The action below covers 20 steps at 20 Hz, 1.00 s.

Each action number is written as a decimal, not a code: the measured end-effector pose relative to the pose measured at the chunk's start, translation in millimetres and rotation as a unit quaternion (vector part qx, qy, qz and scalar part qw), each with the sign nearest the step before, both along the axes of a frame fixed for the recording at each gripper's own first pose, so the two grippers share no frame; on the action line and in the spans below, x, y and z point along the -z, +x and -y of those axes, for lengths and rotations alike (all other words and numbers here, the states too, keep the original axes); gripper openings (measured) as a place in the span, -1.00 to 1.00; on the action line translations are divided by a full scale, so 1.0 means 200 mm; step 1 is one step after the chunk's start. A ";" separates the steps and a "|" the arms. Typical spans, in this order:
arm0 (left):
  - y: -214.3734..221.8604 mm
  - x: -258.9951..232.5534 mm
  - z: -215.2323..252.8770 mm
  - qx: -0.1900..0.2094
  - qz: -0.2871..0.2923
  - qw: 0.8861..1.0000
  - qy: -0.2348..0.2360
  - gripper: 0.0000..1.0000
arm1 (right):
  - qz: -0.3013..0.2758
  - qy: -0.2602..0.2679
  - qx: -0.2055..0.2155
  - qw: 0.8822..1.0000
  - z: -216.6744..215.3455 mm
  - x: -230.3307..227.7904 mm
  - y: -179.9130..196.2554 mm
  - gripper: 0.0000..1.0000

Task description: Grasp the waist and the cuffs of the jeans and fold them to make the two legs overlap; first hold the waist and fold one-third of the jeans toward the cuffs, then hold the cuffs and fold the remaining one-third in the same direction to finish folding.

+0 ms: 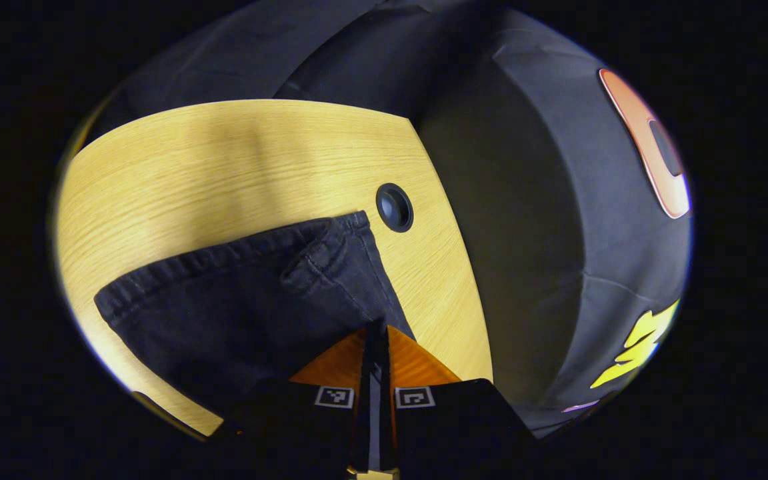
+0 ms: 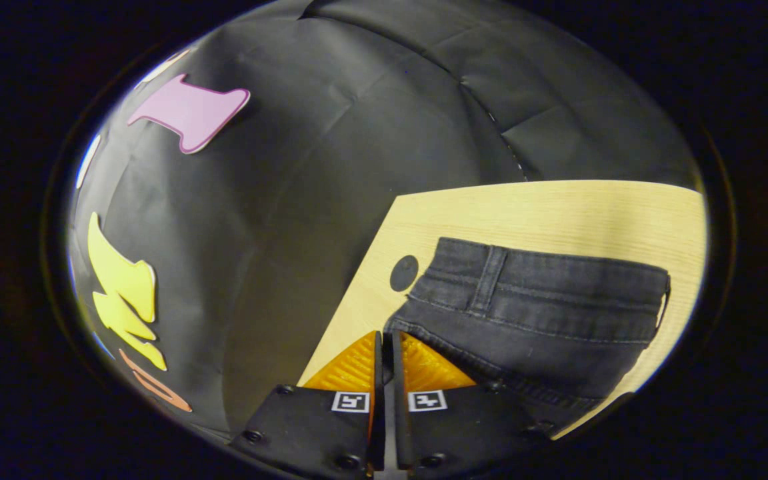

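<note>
Left gripper (image 1: pixel 376 333) grips jeans (image 1: pixel 237 300) cuffs; right gripper (image 2: pixel 387 343) — waistband.

Dim booth, bright table (image 1: pixel 237 160), soft shadows, fisheye edge warp.

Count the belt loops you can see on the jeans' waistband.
1. In the right gripper view a single belt loop crosses the waistband of the jeans, near the round hole in the table. Others may be hidden.

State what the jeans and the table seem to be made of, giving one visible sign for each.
Jeans: dark denim, matte, judging by the stitched seams and belt loop. Table: light wood or wood-look laminate, smooth, with fine straight grain lines; which of the two cannot be told.
</note>
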<state>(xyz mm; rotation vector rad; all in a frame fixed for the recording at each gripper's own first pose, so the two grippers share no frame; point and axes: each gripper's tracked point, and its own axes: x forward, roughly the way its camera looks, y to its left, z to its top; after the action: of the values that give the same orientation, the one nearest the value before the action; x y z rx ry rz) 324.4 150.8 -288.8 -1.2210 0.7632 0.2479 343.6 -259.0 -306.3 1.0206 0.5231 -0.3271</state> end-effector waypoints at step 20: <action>-0.16 -0.63 0.18 0.096 0.186 0.954 0.215 0.60 | 0.015 -0.184 -0.088 0.979 0.09 -0.37 -0.46 0.94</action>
<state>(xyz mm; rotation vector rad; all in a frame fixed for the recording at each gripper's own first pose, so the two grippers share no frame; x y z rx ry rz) 292.6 115.6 -163.3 -0.7423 0.4608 0.0151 251.1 -277.4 -231.5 0.6147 0.5007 -0.2386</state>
